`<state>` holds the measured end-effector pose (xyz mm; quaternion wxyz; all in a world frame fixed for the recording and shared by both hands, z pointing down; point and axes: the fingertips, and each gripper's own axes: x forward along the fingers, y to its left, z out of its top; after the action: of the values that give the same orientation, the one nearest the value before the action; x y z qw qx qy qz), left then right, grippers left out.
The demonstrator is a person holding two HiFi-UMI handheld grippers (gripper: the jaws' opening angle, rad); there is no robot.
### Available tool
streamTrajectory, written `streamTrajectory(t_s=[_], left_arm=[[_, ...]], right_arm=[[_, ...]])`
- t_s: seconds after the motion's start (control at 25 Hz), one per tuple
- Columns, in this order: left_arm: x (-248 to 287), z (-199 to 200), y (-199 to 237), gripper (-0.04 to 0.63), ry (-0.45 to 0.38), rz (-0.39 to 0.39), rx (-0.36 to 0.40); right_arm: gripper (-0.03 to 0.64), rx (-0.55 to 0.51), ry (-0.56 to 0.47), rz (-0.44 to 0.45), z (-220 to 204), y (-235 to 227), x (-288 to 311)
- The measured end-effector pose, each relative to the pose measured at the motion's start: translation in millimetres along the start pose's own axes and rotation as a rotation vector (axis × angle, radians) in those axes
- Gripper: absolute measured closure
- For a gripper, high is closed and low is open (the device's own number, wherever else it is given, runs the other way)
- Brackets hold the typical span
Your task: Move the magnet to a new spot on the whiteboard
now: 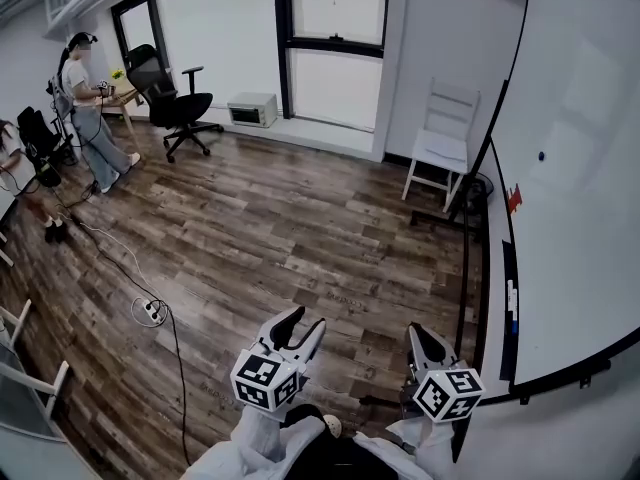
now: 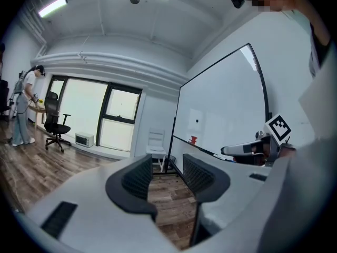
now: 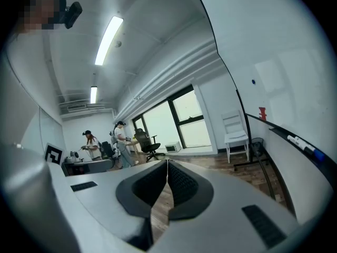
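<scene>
The whiteboard [image 1: 585, 218] stands on a frame at the right of the room. A small dark magnet [image 1: 541, 155] sticks on its upper part, far ahead of both grippers. The magnet [image 2: 197, 122] shows as a dot in the left gripper view, and the magnet [image 3: 253, 81] shows again in the right gripper view. My left gripper [image 1: 306, 320] is held low over the wood floor, open and empty. The right gripper [image 1: 416, 333] is beside it, nearer the board, its jaws shut on nothing. In the left gripper view, the right gripper [image 2: 247, 149] appears at the right.
A red object [image 1: 514, 200] sits at the board's lower edge, and markers [image 1: 511, 303] lie on its tray. A white chair [image 1: 440, 146] stands past the board. An office chair [image 1: 175, 98], a microwave [image 1: 252, 109], floor cables [image 1: 150, 310] and a person [image 1: 90, 118] are at the left.
</scene>
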<state>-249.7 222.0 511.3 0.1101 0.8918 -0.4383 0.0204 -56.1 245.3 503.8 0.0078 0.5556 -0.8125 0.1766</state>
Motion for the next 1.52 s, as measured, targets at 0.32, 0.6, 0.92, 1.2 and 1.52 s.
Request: streamTrajectory(t_s=[0.32, 0.6, 0.92, 1.2, 1.52], left_arm=[[-0.9, -12.5, -6.6, 0.411, 0.035, -0.012, -0.014], [25.7, -9.7, -5.5, 0.411, 0.035, -0.036, 0.004], [71.4, 7.1, 31.3, 0.411, 0.017, -0.039, -0.009], [129.4, 31.1, 69.0, 0.411, 0.027, -0.070, -0.025], [196.5, 64.5, 110.5, 0.411, 0.025, -0.110, -0.028]], right_arm=[[0.588, 0.014, 0.020, 0.020, -9.0, 5.9, 0.5], [0.588, 0.027, -0.006, -0.007, 0.7, -15.5, 15.7], [0.588, 0.026, -0.022, -0.033, 20.6, -38.4, 61.2], [0.588, 0.022, -0.025, -0.069, 51.5, -61.2, 114.5], [0.588, 0.019, -0.048, -0.119, 92.4, -88.0, 173.0]])
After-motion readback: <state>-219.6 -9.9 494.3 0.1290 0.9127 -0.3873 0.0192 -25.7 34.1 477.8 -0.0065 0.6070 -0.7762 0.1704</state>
